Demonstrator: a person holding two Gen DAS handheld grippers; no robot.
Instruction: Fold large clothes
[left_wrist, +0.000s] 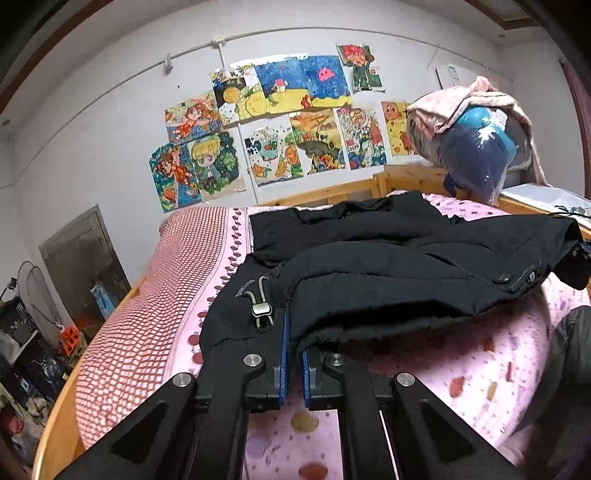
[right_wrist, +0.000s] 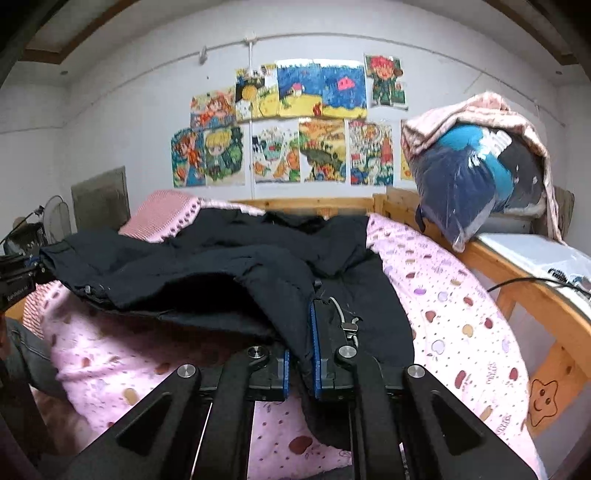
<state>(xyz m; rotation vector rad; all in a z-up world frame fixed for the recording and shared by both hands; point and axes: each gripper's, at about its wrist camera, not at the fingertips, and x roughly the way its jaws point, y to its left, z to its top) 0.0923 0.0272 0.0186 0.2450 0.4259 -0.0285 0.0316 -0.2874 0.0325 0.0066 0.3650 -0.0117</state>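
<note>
Black jacket (left_wrist: 369, 258) on bed (left_wrist: 147, 314): hem pinched in both jaws, mid-fold; next, carry hem toward collar.

Supporting surface: a wooden-framed bed (right_wrist: 498, 258) with a pale timber headboard (right_wrist: 306, 203) at the wall end and a side rail bearing a smiling star cut-out. The mattress is covered by a pink quilt (right_wrist: 443, 302) printed with small apples and dots. A pink-and-white checked blanket (left_wrist: 122, 325) lies along one side of the quilt, reaching the headboard end. A black padded jacket (left_wrist: 388, 280) lies directly on the quilt, crumpled, its hem toggle cord (left_wrist: 258, 306) exposed.
</note>
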